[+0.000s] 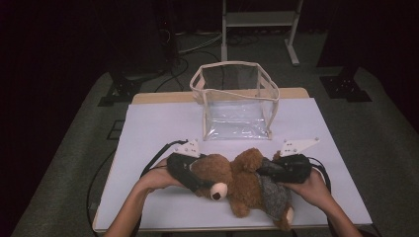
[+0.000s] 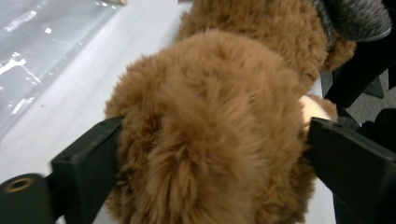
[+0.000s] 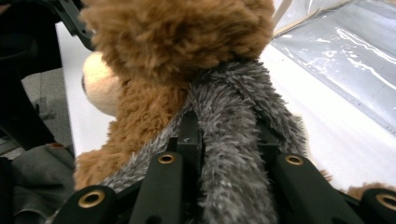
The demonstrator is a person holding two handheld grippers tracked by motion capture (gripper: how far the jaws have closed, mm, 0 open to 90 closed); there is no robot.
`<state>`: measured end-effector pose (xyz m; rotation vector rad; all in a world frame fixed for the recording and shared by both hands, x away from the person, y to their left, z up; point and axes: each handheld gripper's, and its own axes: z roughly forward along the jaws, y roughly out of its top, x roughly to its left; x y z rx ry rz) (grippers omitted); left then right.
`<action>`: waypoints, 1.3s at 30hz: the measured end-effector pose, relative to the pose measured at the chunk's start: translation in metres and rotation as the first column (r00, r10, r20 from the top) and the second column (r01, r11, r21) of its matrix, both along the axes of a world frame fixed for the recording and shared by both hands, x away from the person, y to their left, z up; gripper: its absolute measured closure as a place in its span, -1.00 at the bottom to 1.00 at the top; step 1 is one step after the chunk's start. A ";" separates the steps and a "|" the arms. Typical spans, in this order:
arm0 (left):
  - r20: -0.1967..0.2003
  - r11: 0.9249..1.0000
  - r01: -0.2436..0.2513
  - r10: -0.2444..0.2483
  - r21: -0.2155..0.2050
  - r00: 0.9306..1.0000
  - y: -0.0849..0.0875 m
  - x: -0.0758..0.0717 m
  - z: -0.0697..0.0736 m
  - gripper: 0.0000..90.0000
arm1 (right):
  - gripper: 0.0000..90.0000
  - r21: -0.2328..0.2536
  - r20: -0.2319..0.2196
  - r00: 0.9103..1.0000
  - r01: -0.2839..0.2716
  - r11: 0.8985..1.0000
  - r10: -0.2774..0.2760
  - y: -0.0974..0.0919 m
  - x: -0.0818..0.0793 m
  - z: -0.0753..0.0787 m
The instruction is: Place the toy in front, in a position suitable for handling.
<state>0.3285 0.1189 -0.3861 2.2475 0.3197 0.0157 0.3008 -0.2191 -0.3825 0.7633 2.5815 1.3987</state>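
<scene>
1. While your left gripper (image 2: 205, 154) stands wide around the teddy bear's head (image 2: 210, 130), your right gripper (image 3: 229, 154) pinches its grey knitted garment (image 3: 233, 140).
2. Teddy bear (image 1: 242, 182): lies on the white table (image 1: 148, 128), near the clear bag (image 1: 234, 96).
3. Handling: likely light, soft, squashy; fur compresses and may slip.
4. Hold: take the firm head or torso; the garment may stretch.

A dim lab: stand feet (image 1: 349, 91), floor cables (image 1: 197, 47), white-covered table (image 1: 148, 128).
</scene>
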 end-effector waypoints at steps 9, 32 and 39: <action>-0.027 0.999 0.042 -0.041 0.018 0.999 -0.018 0.005 -0.007 -0.95 | 0.59 0.006 0.003 1.000 0.008 1.000 -0.008 -0.007 -0.006 -0.001; 0.234 0.996 -0.064 0.046 0.068 0.971 0.001 0.003 0.019 -0.15 | 0.58 -0.042 0.019 1.000 0.018 0.999 -0.017 0.014 0.038 0.022; 0.256 0.999 -0.044 0.040 0.009 0.966 0.011 -0.016 0.000 -0.21 | 0.58 -0.032 -0.024 1.000 0.017 0.999 -0.018 -0.005 0.026 0.012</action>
